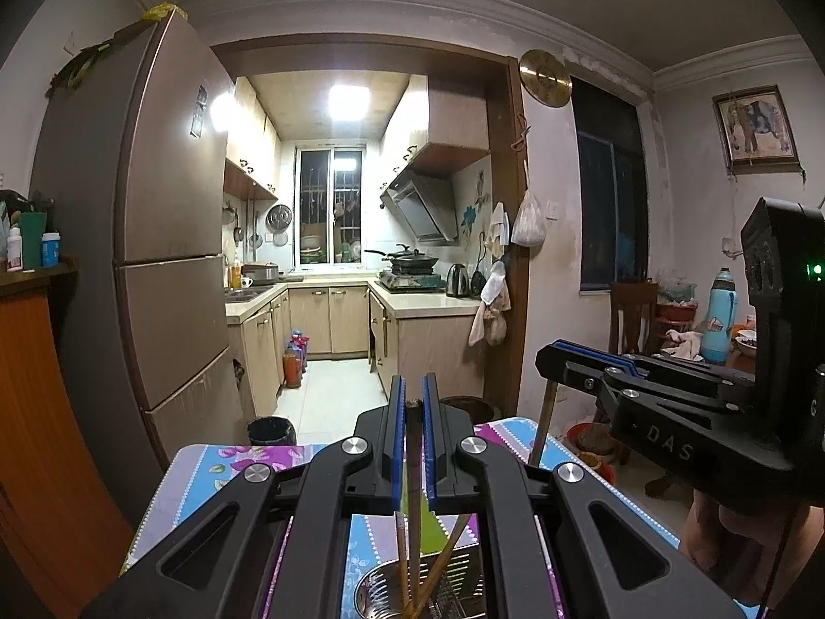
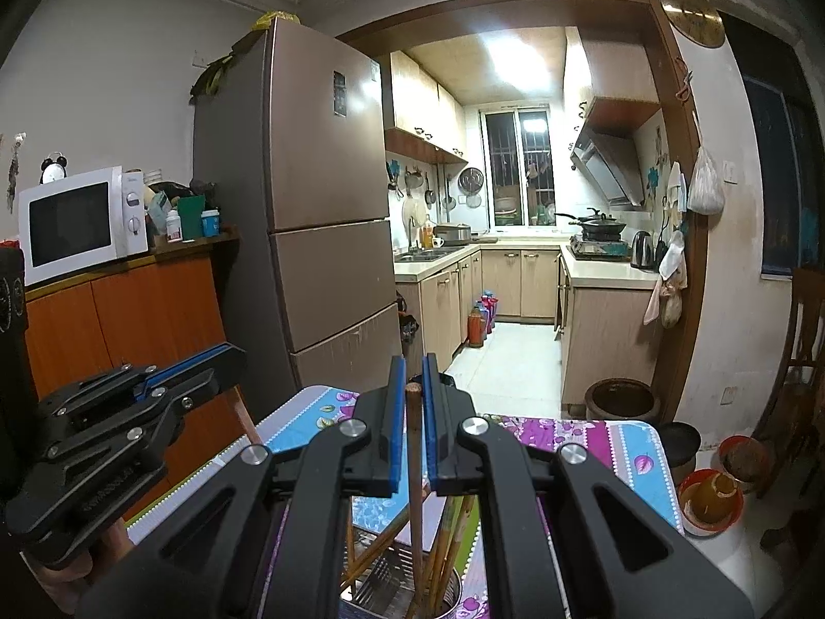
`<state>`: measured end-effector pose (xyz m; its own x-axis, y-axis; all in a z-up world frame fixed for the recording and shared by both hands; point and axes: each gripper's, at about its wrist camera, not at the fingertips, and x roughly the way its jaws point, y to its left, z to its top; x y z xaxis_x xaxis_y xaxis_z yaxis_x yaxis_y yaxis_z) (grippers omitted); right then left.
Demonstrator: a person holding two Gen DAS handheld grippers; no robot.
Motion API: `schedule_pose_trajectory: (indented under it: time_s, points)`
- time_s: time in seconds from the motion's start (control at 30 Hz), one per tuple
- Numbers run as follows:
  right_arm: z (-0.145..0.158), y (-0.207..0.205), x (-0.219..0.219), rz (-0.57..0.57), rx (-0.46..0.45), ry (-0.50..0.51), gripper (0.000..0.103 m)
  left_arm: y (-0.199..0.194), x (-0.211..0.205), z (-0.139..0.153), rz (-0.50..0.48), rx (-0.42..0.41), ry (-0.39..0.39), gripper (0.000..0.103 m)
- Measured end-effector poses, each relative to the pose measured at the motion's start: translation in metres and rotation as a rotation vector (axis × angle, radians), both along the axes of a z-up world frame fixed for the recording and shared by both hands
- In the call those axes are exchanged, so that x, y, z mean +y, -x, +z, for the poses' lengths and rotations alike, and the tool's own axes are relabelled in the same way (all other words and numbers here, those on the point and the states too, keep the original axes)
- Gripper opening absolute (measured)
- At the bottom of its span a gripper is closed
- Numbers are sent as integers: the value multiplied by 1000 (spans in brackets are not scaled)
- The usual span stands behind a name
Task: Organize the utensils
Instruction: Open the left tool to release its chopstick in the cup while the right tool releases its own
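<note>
I have a chopstick pinched in each hand: the left gripper (image 1: 411,407) is closed on a dark chopstick (image 1: 414,443) that stands near upright between its blue pads, and the right gripper (image 2: 411,387) is closed on a reddish-brown chopstick (image 2: 414,443) held the same way. Both sticks run down toward a round metal holder (image 1: 381,593) standing on the surface (image 1: 206,469), which wears a purple and blue flowered cloth; other chopsticks (image 1: 443,562) already lean inside it. I judge the step in hand to be lowering both sticks into that holder. To do it well I should keep each stick close to vertical, bring the lower tips inside the rim before I let go, and spread the fingers only once the tips are down among the others, so neither stick tips out or knocks the leaning ones. The two grippers sit close side by side, so I would release one at a time. The left view alone shows the right gripper from the side with a hand beneath it, and a blue flask (image 1: 719,317) on a far table. The right view alone shows a microwave (image 2: 77,222) on an orange cabinet and the left gripper from the side. Neither view shows the lower tips clearly
</note>
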<state>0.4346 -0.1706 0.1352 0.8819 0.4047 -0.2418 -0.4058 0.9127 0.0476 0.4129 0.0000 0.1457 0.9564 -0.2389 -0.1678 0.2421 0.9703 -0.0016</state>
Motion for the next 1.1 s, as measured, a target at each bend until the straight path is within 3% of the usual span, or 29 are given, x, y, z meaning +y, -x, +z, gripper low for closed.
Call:
schedule_pose_trajectory:
  time_s: [0.47,0.53,0.6,0.73,0.8,1.1]
  points:
    - [-22,-22,2,-2,63,19,7,-39,9,-22,33,82,-10,8]
    - [-24,-23,0,-6,66,14,23,-44,11,-27,41,94,-9,8]
    - [-25,-22,-3,-15,58,-1,55,-47,13,-31,50,102,-12,8]
    - [-28,-16,-6,-29,43,-7,79,-50,18,-37,69,120,-7,10]
    - [-30,-9,-8,-42,25,-5,91,-48,21,-38,84,117,2,29]
    - [-26,23,-10,-73,-32,17,97,-23,27,-37,136,81,25,70]
